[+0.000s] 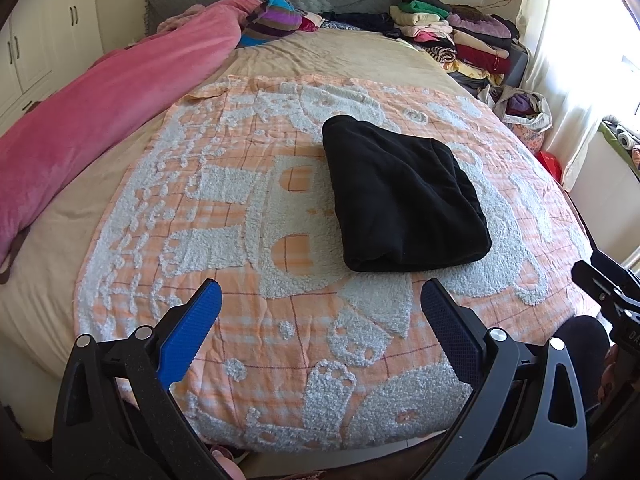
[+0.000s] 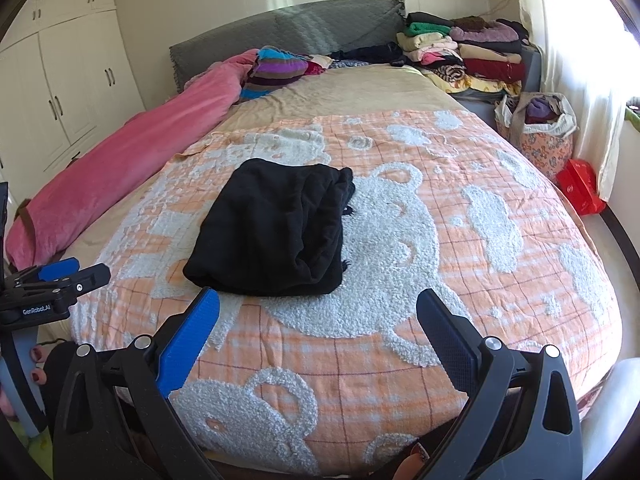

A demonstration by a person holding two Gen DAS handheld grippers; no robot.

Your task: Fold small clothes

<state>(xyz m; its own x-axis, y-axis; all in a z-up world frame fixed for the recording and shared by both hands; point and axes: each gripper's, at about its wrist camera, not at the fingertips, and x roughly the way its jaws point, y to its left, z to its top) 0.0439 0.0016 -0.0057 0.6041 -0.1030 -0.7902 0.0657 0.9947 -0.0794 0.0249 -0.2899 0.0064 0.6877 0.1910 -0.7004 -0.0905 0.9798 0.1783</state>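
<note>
Folded black garment (image 1: 404, 196) on the bed blanket (image 1: 224, 208)
Both hand-held grippers, left (image 1: 320, 312) and right (image 2: 318, 320), gape released just short of it, touching nothing

Folded garment (image 1: 404, 196) on blanket (image 1: 224, 208), clothes stack (image 1: 452, 40) behind

home bedroom | bed (image 2: 360, 92) w/ padded headboard (image 2: 288, 28) | wardrobe (image 2: 72, 76) | clothes stacks (image 2: 468, 56) | curtain (image 2: 580, 80)

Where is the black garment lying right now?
The folded black garment lies on the orange patterned blanket, mid-bed: right of centre in the left wrist view, left of centre in the right, with both tools open and clear of it.
</note>
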